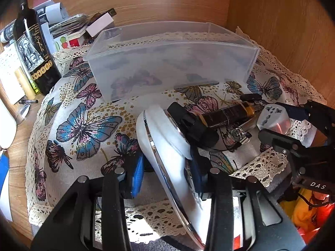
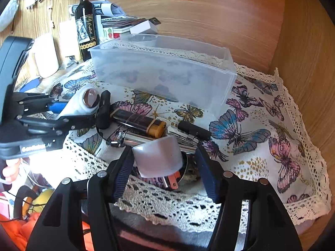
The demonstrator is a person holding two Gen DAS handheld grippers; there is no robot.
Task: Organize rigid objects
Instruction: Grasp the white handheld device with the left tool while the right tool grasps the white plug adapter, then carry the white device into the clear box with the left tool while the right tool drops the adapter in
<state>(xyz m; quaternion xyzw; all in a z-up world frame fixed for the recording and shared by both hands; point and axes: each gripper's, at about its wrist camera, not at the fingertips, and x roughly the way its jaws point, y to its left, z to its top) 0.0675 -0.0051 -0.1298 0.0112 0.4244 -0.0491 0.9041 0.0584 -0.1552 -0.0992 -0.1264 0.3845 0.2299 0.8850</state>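
Note:
A clear plastic bin (image 1: 171,60) stands empty on the butterfly cloth (image 1: 83,129), also in the right wrist view (image 2: 163,73). My left gripper (image 1: 167,177) is around a white handheld device (image 1: 167,146) with a chrome rim, its blue pads beside the body; contact is unclear. My right gripper (image 2: 165,171) is open around a white plug adapter (image 2: 157,156), which also shows in the left wrist view (image 1: 272,117). A dark lighter with a gold end (image 2: 138,123), a silver metal piece (image 2: 129,138) and a small black connector (image 2: 194,130) lie between them.
A dark wine bottle (image 1: 35,50) stands left of the bin, with papers and boxes (image 1: 71,27) behind it. Wooden walls (image 2: 230,25) close the back and right. The cloth has a lace edge (image 2: 188,209).

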